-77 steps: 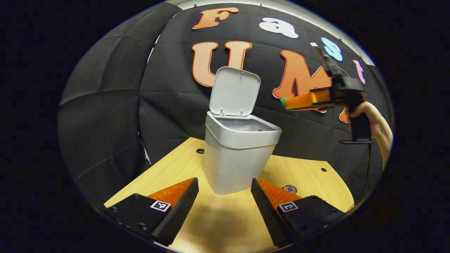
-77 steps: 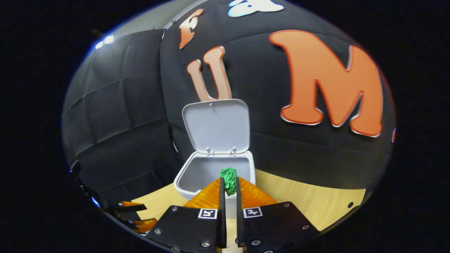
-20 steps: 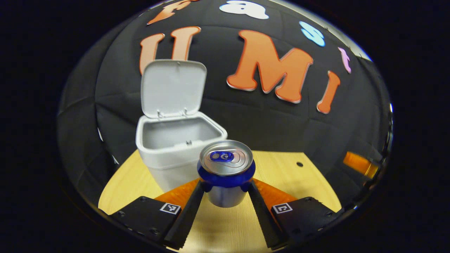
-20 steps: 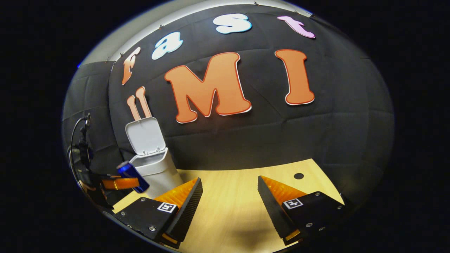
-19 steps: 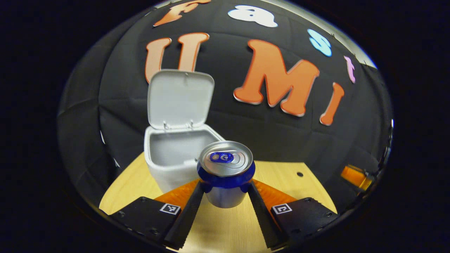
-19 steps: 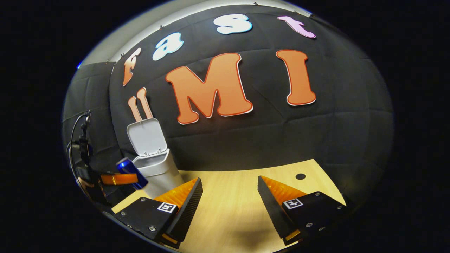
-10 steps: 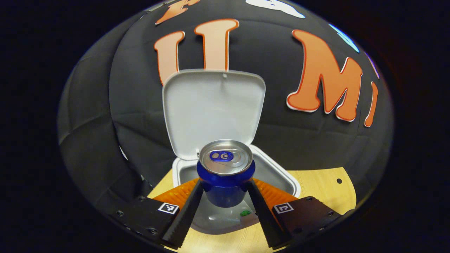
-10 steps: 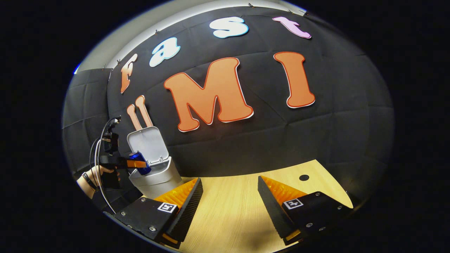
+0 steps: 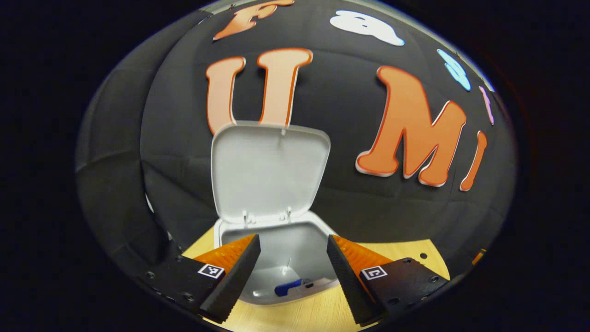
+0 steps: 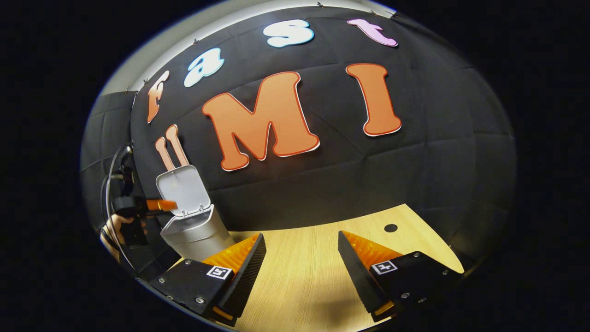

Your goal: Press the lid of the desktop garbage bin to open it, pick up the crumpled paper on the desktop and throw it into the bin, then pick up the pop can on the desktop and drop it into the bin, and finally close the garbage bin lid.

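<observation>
Hovering spread and empty over the bin, the left hand-held gripper has the can inside, so pushing the raised lid down looks next.

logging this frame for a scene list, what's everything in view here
garbage bin: one, white-grey, on the table at the booth wall, seen from above past the left gripper's fingers
lid: one, white-grey, hinged up at the bin's back edge
pop can: one, blue, lying inside the bin
table: one, light wood, a dark round hole near its far edge
left gripper: one, open over the bin's mouth
right gripper: one, open over bare table
hand: one, holding the left gripper in the right gripper view
</observation>
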A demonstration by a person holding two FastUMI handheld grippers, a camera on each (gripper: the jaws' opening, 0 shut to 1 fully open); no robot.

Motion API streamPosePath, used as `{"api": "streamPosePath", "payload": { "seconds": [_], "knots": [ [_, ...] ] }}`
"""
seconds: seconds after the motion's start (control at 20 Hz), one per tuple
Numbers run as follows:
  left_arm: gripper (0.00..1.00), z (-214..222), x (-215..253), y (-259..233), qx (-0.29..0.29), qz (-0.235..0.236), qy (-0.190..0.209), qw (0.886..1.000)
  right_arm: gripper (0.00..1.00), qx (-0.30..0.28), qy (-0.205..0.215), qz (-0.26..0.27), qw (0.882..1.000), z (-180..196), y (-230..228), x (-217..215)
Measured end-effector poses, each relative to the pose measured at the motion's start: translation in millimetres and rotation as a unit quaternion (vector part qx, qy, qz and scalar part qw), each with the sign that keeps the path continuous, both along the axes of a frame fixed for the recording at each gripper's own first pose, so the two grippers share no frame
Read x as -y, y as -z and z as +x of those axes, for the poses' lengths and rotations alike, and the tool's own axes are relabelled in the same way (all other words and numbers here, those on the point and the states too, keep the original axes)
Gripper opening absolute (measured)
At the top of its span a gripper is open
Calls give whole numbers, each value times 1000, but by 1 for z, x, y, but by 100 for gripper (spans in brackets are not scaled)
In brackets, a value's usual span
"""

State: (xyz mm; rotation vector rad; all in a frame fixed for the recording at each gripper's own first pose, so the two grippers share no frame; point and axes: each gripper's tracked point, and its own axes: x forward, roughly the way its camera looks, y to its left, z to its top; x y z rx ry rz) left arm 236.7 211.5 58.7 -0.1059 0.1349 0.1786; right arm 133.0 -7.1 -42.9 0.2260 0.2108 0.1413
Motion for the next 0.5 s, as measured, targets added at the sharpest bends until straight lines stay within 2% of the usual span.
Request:
{"api": "streamPosePath", "payload": {
  "seconds": [0.1, 0.2, 0.25, 0.3, 0.4, 0.5],
  "knots": [
    [91, 8, -4, -62, 66, 25, -9, 997, 94, 0, -4, 8, 1000, 0, 0, -3],
    [91, 17, -12, -115, 104, 43, -22, 993, 94, 3, -6, 16, 1000, 1, -3, -7],
    [87, 28, -17, -132, 108, 41, -23, 993, 94, 4, -6, 19, 1000, 1, -4, -6],
    [91, 41, -24, -146, 108, 42, -29, 993, 94, 4, -6, 21, 1000, 1, -5, -5],
    [91, 75, -45, -155, 101, 60, -53, 992, 94, 7, -3, 27, 1000, 0, -6, -2],
    [91, 106, -60, -146, 68, 74, -66, 993, 94, 6, 2, 30, 1000, -2, -6, 4]
  ]
}}
